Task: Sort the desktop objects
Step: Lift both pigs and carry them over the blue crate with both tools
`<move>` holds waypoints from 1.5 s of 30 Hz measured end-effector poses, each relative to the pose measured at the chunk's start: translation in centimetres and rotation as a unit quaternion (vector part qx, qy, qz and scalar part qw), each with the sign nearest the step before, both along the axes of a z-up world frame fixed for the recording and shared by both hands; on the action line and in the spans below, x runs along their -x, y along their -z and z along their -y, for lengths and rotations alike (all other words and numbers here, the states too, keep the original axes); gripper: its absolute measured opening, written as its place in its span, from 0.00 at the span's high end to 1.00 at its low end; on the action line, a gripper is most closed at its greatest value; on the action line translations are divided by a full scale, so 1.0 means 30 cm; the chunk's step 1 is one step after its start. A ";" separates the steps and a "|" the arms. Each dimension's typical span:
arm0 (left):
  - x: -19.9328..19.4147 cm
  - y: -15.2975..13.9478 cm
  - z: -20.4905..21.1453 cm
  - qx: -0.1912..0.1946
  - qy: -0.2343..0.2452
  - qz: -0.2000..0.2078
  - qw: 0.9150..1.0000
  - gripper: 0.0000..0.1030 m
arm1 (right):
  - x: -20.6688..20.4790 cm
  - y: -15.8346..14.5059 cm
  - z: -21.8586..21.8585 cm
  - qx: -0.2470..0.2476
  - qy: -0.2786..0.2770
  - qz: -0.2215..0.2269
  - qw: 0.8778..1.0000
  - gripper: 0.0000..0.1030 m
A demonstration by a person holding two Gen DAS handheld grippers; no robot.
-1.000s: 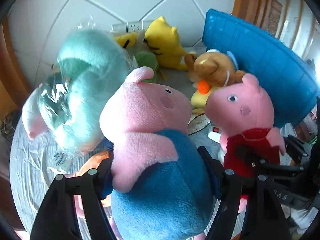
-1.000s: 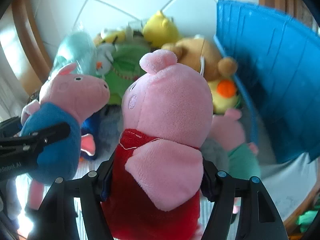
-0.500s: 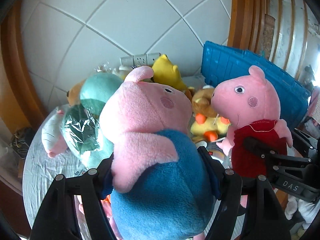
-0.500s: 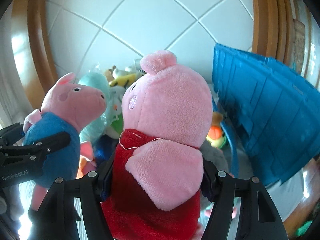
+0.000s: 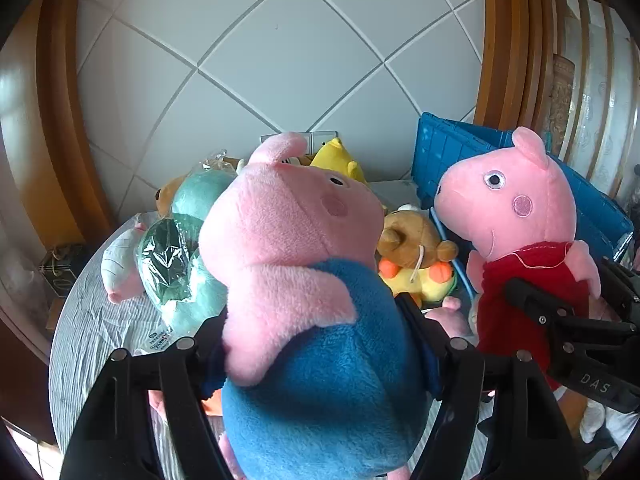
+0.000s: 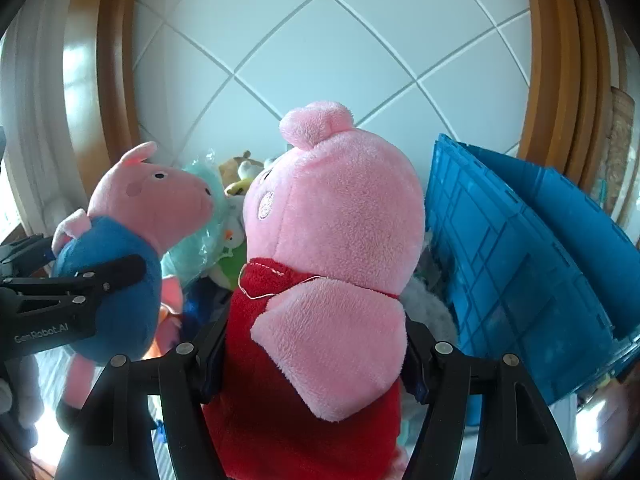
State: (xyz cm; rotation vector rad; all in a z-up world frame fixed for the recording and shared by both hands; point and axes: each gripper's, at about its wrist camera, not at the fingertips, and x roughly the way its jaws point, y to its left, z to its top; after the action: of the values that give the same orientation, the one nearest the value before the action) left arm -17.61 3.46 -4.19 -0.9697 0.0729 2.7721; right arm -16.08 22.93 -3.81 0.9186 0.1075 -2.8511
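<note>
My left gripper (image 5: 320, 344) is shut on a pink pig plush in a blue outfit (image 5: 304, 288) and holds it upright, well above the table. It also shows in the right wrist view (image 6: 120, 248), at the left. My right gripper (image 6: 312, 344) is shut on a pink pig plush in a red dress (image 6: 328, 280), also lifted. In the left wrist view that red-dressed pig (image 5: 520, 232) faces the blue one from the right, snouts close but apart.
Below lies a round table with a striped cloth (image 5: 88, 328) and a pile of plush toys: a bagged teal one (image 5: 180, 248), a brown bear (image 5: 412, 240), a yellow one (image 5: 338, 158). A blue plastic crate (image 6: 520, 248) stands at the right by the tiled wall.
Both grippers have risen with their pigs; the toy pile and table now sit lower and farther away, with more wall in view. Both grips are unchanged.
</note>
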 end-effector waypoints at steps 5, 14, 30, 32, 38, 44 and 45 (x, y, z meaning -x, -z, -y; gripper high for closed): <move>0.005 -0.002 -0.002 0.001 0.006 -0.002 1.000 0.29 | 0.002 -0.018 -0.018 0.013 -0.003 -0.003 1.000 0.34; 0.039 0.001 0.010 0.002 0.018 0.002 1.000 0.29 | 0.010 -0.050 0.014 0.019 -0.001 -0.007 1.000 0.34; 0.090 -0.059 0.020 -0.003 0.032 -0.020 0.999 0.29 | 0.080 -0.108 0.045 0.003 0.006 -0.029 1.000 0.34; 0.096 -0.090 -0.006 -0.004 0.037 -0.030 0.999 0.29 | 0.085 -0.137 0.033 -0.002 0.009 -0.037 0.999 0.34; 0.115 -0.166 -0.150 -0.009 0.057 -0.058 0.997 0.29 | 0.070 -0.254 -0.069 -0.016 0.024 -0.075 0.997 0.34; 0.162 -0.267 -0.434 -0.018 0.079 -0.092 0.992 0.29 | 0.070 -0.385 -0.309 -0.019 0.041 -0.121 0.992 0.34; 0.174 -0.287 -0.504 -0.020 0.081 -0.099 0.992 0.29 | 0.074 -0.405 -0.358 -0.019 0.044 -0.127 0.991 0.34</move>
State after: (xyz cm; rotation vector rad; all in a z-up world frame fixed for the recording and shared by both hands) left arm -22.82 18.58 4.42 -0.6447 0.1211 2.6982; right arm -18.28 33.66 8.34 0.5742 0.1537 -3.0456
